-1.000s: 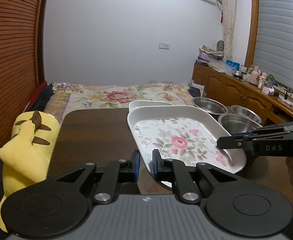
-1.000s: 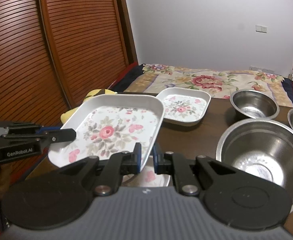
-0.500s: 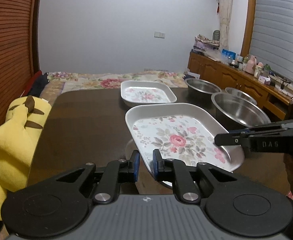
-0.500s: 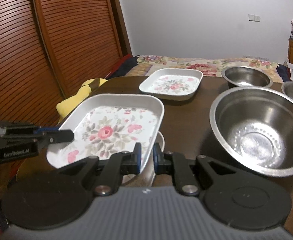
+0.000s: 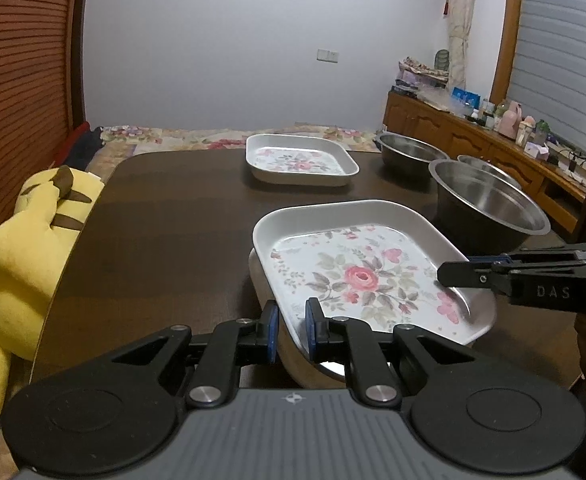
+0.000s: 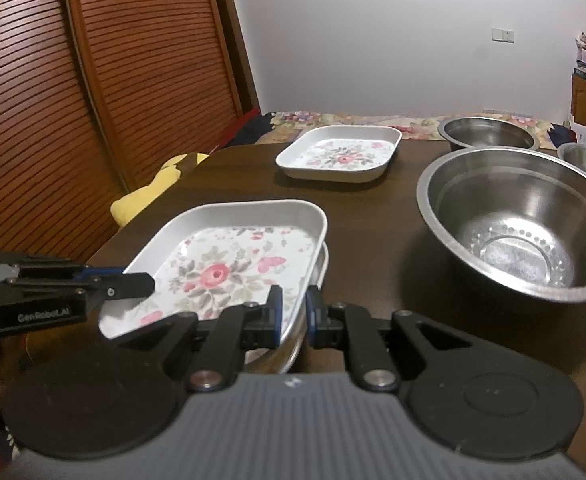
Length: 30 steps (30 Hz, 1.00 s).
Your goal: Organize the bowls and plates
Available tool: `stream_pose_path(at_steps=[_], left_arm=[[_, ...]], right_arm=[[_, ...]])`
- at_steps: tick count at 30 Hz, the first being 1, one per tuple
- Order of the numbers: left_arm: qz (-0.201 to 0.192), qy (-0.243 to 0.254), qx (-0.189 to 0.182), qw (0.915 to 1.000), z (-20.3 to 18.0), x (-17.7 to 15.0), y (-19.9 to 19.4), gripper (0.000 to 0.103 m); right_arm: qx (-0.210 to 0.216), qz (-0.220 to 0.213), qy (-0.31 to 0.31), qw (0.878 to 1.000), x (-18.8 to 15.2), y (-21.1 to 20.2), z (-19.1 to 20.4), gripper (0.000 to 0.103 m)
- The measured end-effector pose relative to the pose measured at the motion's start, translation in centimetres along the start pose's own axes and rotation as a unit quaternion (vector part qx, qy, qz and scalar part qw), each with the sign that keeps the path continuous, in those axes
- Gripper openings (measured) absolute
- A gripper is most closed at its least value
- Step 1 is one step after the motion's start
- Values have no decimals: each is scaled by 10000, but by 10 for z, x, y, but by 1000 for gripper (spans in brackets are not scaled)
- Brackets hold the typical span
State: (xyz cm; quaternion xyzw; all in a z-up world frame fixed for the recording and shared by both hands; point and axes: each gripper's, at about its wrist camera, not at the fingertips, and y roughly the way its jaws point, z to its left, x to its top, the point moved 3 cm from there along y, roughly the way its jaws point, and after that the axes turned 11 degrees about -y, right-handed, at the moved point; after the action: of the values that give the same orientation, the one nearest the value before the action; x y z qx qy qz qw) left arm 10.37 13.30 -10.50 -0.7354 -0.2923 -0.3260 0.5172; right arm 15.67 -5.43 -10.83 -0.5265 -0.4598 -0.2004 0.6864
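While both grippers hold the floral plate by opposite rims, I judge the step in hand to be lowering it into the plate underneath, whose pale edge shows below it at the near edge of the surface.

The left gripper has its fingers pinching the near rim; the right gripper pinches the opposite rim. In the left view the right gripper comes in from the side and sits on the far-right rim.

The held plate is tilted and skewed against the one below; whether they touch, I cannot tell.

To do this well, I would level the plate first, square its corners with the lower one, and lower both ends together. I would not release either grip until the plate seats, and I would release both together; letting one side go early risks a slide or a clatter.

A second floral plate lies well apart at the far side. The large steel bowl stands near on the right, so I would keep the right gripper clear of its rim.
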Motion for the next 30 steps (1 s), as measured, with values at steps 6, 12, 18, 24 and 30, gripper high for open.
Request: stream_pose_path(at_steps=[6, 12, 18, 24, 30], left_arm=[[-43, 61, 107, 9999, -2, -2, 0, 15], [-80, 131, 261, 9995, -5, -6, 4, 15], [-32, 152, 316, 9994, -4, -9, 8, 15], [-47, 125, 321, 9994, -4, -9, 10, 15], [-38, 138, 338, 9993, -3, -7, 14, 15]], right_arm=[[67, -117, 48, 9999, -6, -3, 2, 15], [153, -239, 179, 9994, -10, -5, -2, 15], [148, -252, 282, 9992, -13, -4, -6, 16], [146, -254, 267, 9992, -16, -4, -6, 16], [124, -217, 246, 9994, -18, -3, -4, 16]])
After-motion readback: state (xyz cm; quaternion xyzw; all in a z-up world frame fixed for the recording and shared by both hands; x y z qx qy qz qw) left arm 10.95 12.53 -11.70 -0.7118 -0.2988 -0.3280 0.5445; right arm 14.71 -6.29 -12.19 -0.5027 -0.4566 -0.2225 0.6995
